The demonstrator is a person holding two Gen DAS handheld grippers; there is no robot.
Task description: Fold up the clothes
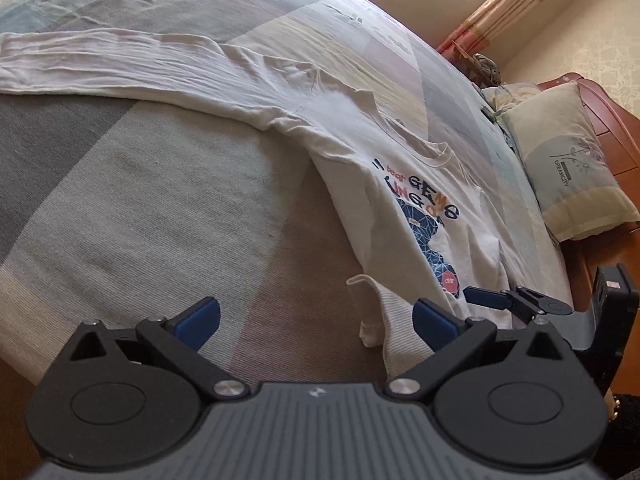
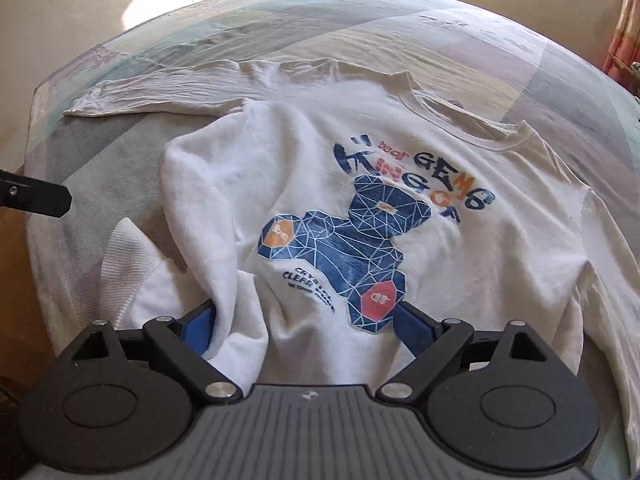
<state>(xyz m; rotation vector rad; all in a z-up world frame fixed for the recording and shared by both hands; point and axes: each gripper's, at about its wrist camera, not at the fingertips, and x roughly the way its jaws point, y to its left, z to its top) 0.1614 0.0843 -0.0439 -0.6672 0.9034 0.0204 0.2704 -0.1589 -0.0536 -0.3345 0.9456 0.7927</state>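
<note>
1. My left claw is spread wide with nothing between its blue pads, hovering low over the bedspread at the near edge of the bed, just beside the ribbed hem corner of the shirt.
2. My right claw also stands apart. White cloth bunches up between its 2 blue pads at the bottom hem, but the pads are not pinched on it, so I would call it released with fabric lying in the gap.
3. The white long-sleeve shirt lies print-up on the bed, collar toward the far edge. 1 sleeve stretches out flat toward the left edge. The left side of the body looks turned in over itself, so the shirt could be partly folded or merely rumpled; I cannot settle which.
4. Handling, as I judge it: light, limp knit cotton that drapes and wrinkles, not slippery, not fragile. It will sag from any single hold and drag on the bedspread. The ribbed hem and cuffs are thicker and give the firmest bite, and the shoulder seams would also hold well.
5. Hard to make out: the other sleeve runs off the right of my right view, its cuff unseen. The hem under my right claw is hidden by the claw body. A pillow sits at the head of the bed.
</note>
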